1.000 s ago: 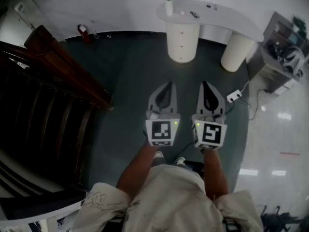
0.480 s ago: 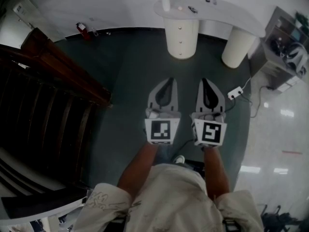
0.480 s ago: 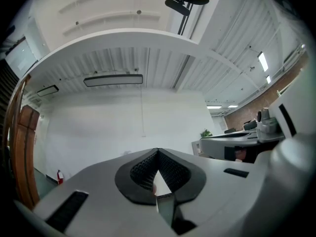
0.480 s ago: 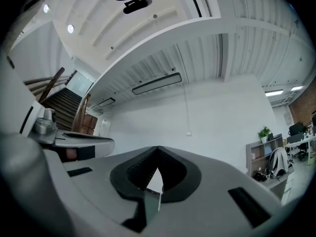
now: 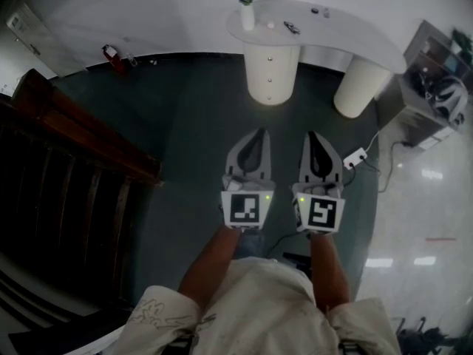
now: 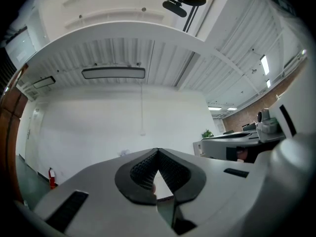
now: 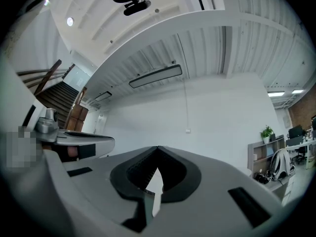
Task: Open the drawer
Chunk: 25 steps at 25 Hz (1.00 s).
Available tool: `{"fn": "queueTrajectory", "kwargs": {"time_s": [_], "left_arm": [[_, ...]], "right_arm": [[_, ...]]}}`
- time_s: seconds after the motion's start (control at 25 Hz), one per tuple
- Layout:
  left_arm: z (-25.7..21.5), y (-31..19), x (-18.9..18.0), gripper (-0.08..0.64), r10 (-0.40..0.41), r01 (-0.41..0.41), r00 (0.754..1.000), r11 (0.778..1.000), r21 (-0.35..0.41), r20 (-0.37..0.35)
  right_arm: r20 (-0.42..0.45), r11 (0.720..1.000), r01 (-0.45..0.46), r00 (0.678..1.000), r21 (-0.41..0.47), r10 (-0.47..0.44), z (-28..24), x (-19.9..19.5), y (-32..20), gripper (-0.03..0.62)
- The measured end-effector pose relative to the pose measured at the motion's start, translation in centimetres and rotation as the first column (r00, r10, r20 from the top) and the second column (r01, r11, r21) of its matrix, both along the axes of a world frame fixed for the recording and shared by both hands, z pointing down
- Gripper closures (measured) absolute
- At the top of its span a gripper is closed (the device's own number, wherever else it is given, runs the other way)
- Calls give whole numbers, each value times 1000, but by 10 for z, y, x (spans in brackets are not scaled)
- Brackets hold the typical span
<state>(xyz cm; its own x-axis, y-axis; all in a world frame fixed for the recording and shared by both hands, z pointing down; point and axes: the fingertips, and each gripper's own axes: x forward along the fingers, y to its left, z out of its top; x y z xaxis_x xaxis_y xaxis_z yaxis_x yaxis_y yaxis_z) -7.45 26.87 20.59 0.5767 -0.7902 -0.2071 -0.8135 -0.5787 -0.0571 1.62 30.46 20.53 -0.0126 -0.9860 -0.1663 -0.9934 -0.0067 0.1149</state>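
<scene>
A white curved desk [image 5: 347, 32] stands at the far wall on two round pedestals. The left pedestal [image 5: 270, 72] carries three small drawer knobs in a vertical row. My left gripper [image 5: 255, 133] and right gripper [image 5: 314, 133] are side by side above the dark green floor, pointing at the desk and still well short of it. Both are shut with nothing between the jaws. In the left gripper view the left gripper [image 6: 158, 151] has its tips together before a white wall. The right gripper view shows the right gripper [image 7: 158, 148] the same way.
A dark wooden staircase [image 5: 74, 168] fills the left side. A fire extinguisher [image 5: 111, 52] stands by the wall. A power strip [image 5: 353, 156] with its cable lies on the floor at the right. A vase [image 5: 245, 9] and small items sit on the desk. Shelving [image 5: 440, 87] stands far right.
The person has walked forward with both grippers. The staircase has slid back to the left and the desk sits a little nearer. Both grippers stay shut and side by side.
</scene>
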Motion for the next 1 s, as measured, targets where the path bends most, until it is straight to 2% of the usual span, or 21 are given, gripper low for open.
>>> {"fn": "queueTrajectory", "kwargs": {"time_s": [0.16,0.32,0.44,0.6,0.8,1.0], "left_arm": [[-1,-53,-5,558,16,-16,1000,1000,-13,-8],[1,-103,-7,558,37,-36,999,999,-6,32],[2,-135,-8,558,49,-49,999,998,-29,-4],[1,-167,-5,558,59,-59,998,998,-21,-18],[9,-198,10,558,69,-69,998,997,-21,0],[18,-237,38,558,57,-56,998,997,-48,16]], "right_arm": [[3,1000,-20,1000,-11,20,-2,-2,-53,588],[-9,999,-41,999,-17,40,-4,-3,-101,588],[-17,999,-52,999,-12,51,-5,-5,-132,588],[-20,998,-69,997,-8,69,-6,-2,-162,588],[24,997,-78,997,-11,78,3,16,-191,588],[13,998,-65,998,-15,65,11,44,-230,588]]}}
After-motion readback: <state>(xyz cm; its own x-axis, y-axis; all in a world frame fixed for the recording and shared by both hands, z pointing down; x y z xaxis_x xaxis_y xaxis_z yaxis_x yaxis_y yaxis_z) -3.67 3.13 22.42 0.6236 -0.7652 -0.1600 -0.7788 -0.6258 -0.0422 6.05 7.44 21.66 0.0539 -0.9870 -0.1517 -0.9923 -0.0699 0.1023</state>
